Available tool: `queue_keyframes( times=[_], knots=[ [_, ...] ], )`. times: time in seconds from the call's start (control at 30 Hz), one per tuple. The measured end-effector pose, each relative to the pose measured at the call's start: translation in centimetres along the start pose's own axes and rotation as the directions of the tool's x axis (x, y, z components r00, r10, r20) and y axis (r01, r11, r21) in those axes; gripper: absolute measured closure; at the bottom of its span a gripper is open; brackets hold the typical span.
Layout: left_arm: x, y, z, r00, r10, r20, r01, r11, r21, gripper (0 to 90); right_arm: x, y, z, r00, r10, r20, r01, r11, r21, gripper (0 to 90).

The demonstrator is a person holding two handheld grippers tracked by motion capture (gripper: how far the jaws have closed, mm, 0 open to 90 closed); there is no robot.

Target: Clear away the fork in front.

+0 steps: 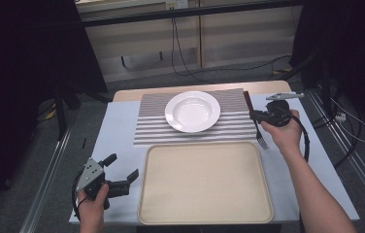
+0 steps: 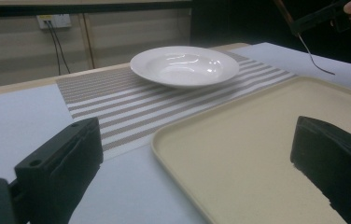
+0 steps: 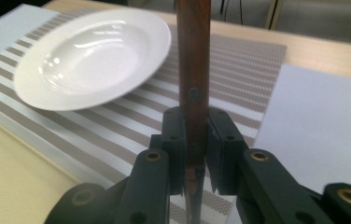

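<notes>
While the right gripper (image 1: 257, 115) has its jaws clamped on the brown wooden handle of a fork (image 1: 257, 124), the work looks to be at the carry-and-place step of laying a table setting: the fork hangs in the air over the right edge of the striped placemat (image 1: 156, 124), tines toward the person, just right of the white plate (image 1: 192, 111). The next move, as I judge it, calls for lowering the fork flat beside the plate, parallel to the mat's edge, and letting go only once it rests. The left gripper (image 1: 121, 167) hovers with jaws spread wide and nothing between them, low over the table's near left corner beside the beige tray (image 1: 205, 213). In the right gripper view the fork's tines drop out of the frame below the jaws and the plate is blurred; in the left gripper view the fork (image 2: 304, 42) shows thin and dark, its handle cut off at the top edge.
</notes>
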State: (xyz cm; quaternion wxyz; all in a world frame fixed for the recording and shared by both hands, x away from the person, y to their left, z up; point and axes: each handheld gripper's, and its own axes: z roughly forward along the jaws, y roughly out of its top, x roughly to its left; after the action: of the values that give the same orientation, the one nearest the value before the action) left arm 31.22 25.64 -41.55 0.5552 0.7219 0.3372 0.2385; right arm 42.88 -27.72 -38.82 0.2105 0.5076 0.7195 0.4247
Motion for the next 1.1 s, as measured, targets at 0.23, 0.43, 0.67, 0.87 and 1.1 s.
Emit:
queue_keyframes(
  times=[0.23, 0.43, 0.67, 0.87, 1.1],
  knots=[
    [-0.3, 0.2, 0.2, 0.9999, 0.006, 0.01, -0.006, 1.0, -0.001, 2.5, 1.8, -1.0, -1.6, 0.9978, 0.003, -0.067, -0.012, 0.9923, -0.123, 78.5],
    [-0.3, 0.2, 0.3, 0.9999, 0.01, 0.009, -0.01, 0.9999, 0.007, 2.5, 2.8, -1.9, -2.5, 0.9959, -0.001, -0.09, -0.015, 0.9838, -0.179, 78.6],
    [-0.4, 0.4, 0.3, 0.9999, 0.012, 0.011, -0.012, 0.9999, 0.003, 2.4, 4.1, -3.0, -3.7, 0.9902, 0.007, -0.14, -0.042, 0.9679, -0.248, 78.5],
    [-0.7, 0.7, 0.5, 0.9996, 0.028, 0.01, -0.028, 0.9996, 0.007, 2.4, 5.7, -3.8, -4.2, 0.9739, 0.013, -0.227, -0.082, 0.9508, -0.299, 78.5],
    [-0.9, 1.2, 0.6, 0.9993, 0.027, 0.025, -0.027, 0.9996, -0.005, 2.4, 6.6, -4.1, -4.1, 0.9613, 0.019, -0.275, -0.108, 0.9443, -0.311, 78.5]
  ],
)
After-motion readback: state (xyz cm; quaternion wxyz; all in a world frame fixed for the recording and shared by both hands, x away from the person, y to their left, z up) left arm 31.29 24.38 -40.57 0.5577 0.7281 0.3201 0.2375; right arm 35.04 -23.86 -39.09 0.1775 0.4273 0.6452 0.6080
